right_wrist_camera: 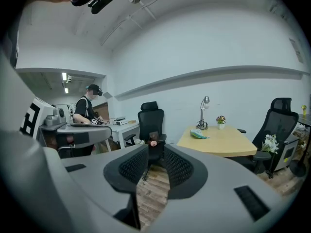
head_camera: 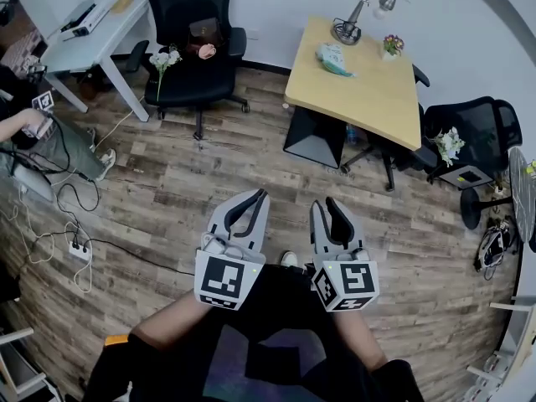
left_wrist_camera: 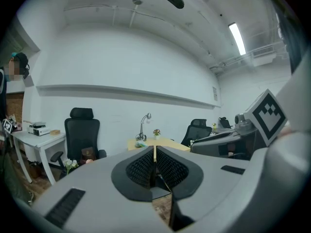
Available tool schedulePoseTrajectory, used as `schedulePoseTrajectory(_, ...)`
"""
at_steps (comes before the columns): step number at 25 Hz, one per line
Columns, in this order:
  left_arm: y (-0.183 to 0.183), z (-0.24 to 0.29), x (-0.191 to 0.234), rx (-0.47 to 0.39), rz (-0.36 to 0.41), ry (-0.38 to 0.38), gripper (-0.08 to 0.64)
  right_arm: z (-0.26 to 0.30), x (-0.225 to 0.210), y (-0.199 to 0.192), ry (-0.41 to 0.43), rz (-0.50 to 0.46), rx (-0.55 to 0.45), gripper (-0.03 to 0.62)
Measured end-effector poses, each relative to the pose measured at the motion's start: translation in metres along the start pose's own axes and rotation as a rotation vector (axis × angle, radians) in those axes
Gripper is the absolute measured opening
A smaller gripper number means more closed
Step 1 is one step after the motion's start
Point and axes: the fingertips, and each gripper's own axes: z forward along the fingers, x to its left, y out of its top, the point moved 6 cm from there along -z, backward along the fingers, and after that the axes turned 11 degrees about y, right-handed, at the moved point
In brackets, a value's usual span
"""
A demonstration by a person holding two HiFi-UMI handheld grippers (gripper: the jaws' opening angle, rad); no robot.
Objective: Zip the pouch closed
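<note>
A teal pouch (head_camera: pixel 333 60) lies on the light wooden table (head_camera: pixel 377 99) far ahead of me, beside a desk lamp (head_camera: pixel 362 17); it also shows as a small teal shape in the right gripper view, pouch (right_wrist_camera: pixel 199 135), and in the left gripper view, pouch (left_wrist_camera: pixel 141 143). Both grippers hang over the wooden floor, well short of the table. My left gripper (head_camera: pixel 260 193) (left_wrist_camera: pixel 154 152) is shut with nothing between its pads. My right gripper (head_camera: pixel 324 201) (right_wrist_camera: pixel 155 157) stands slightly open, and only floor shows through the gap.
A black office chair (head_camera: pixel 197 48) with flowers and a small bag stands ahead left, next to a white desk (head_camera: pixel 92 32). Another black chair (head_camera: pixel 469 128) stands right of the table. A person (head_camera: pixel 33 132) sits at far left. Cables and a power strip (head_camera: pixel 77 251) lie on the floor.
</note>
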Motion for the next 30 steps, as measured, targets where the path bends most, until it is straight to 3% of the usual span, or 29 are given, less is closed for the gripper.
schedulePoseTrajectory(1, 0.001, -0.001, 0.002, -0.001, 0.001, -0.003, 0.014, 0.0, 0.002, 0.001, -0.003, 0.003, -0.007, 0.113)
schedulePoseTrajectory(4, 0.003, -0.004, 0.009, 0.017, -0.011, -0.008, 0.136, 0.0, 0.007, 0.005, -0.019, 0.008, -0.025, 0.194)
schedulePoseTrajectory(6, 0.006, -0.006, 0.015, 0.002, -0.003, -0.009, 0.178, 0.0, 0.01, 0.008, -0.032, 0.006, -0.036, 0.261)
schedulePoseTrajectory(8, 0.007, -0.01, 0.019, 0.0, -0.003, -0.009, 0.208, 0.0, 0.013, 0.009, -0.045, 0.003, -0.045, 0.29)
schedulePoseTrajectory(19, 0.001, -0.02, 0.034, 0.015, -0.025, 0.005, 0.229, 0.001, 0.019, 0.011, -0.082, -0.025, -0.045, 0.316)
schedulePoseTrajectory(24, 0.005, -0.002, 0.027, 0.0, 0.001, 0.018, 0.229, 0.009, -0.002, 0.012, -0.069, -0.026, -0.055, 0.316)
schedulePoseTrajectory(30, 0.008, 0.037, 0.012, 0.05, -0.011, 0.04, 0.238, 0.029, -0.046, 0.018, -0.048, -0.024, -0.057, 0.316)
